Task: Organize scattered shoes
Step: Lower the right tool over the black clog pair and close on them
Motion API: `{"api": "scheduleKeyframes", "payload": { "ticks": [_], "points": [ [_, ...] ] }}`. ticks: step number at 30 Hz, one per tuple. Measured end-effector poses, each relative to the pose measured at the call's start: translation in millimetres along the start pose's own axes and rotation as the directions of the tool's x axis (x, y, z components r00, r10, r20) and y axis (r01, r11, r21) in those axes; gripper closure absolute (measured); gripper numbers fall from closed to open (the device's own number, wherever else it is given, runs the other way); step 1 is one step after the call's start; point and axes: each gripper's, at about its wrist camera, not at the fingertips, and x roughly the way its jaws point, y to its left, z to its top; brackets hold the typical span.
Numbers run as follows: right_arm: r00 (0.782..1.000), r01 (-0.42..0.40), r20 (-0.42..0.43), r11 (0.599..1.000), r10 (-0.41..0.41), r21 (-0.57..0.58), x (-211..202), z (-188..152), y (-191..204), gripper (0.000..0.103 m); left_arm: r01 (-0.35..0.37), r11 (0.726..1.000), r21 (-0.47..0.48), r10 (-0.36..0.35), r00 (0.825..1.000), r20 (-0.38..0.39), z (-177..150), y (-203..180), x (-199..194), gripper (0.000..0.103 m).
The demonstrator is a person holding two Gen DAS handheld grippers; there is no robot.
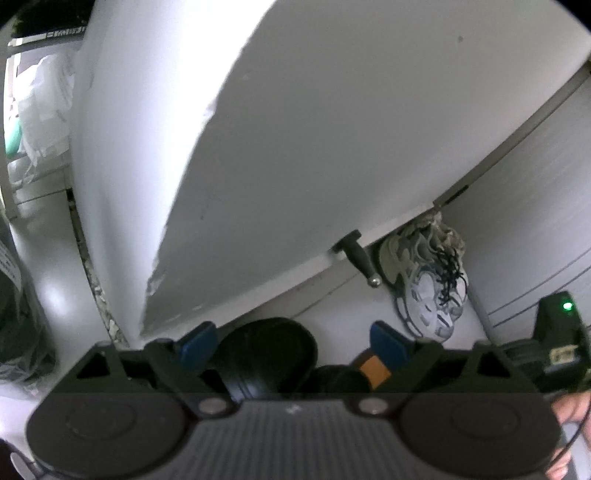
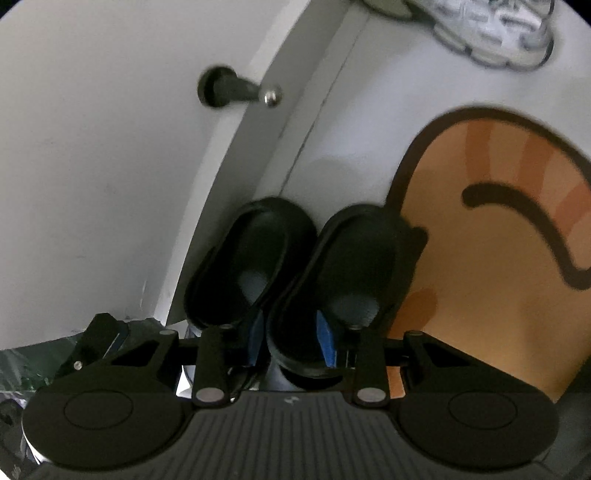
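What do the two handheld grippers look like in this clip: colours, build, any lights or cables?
Both are black plastic. The left gripper and right gripper have blue finger pads, two round discs flanking a ribbed centre plate, and silver pivot pins. In the left view, the other unit carries a green light, and a thin black cable runs by it.

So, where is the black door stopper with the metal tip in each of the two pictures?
Left wrist view: the door stopper is right of centre, at the lower edge of the white door.
Right wrist view: the stopper is upper left, on the door.
Shared landmark: the grey sneaker on the floor beyond it.
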Motion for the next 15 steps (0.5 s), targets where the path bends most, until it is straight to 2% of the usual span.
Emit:
{"api": "scheduleKeyframes", "payload": {
  "ticks": [2,3,10,15],
  "points": [
    [1.0,0.011,0.005,1.0,-0.011,0.001,6,1,2,0.083,0.004,1.0,-0.017,-0.004,1.0,-0.007,0,2,2,0.012],
    [1.0,0.016,0.009,1.0,-0.016,-0.001,9,2,4,0.084,0.002,1.0,-0.019,-0.002,1.0,-0.009,0,2,3,0.012],
    [1.0,0.026,0.006,0.996,-0.026,-0.083,28,-2,17,0.084,-0.003,0.999,-0.038,0.002,1.0,-0.011,-1,4,6,0.012],
    [0.999,0.037,0.003,0.982,-0.037,-0.187,36,-14,25,0.083,-0.013,1.0,-0.029,0.012,1.0,-0.024,-2,2,10,0.012]
  ]
}}
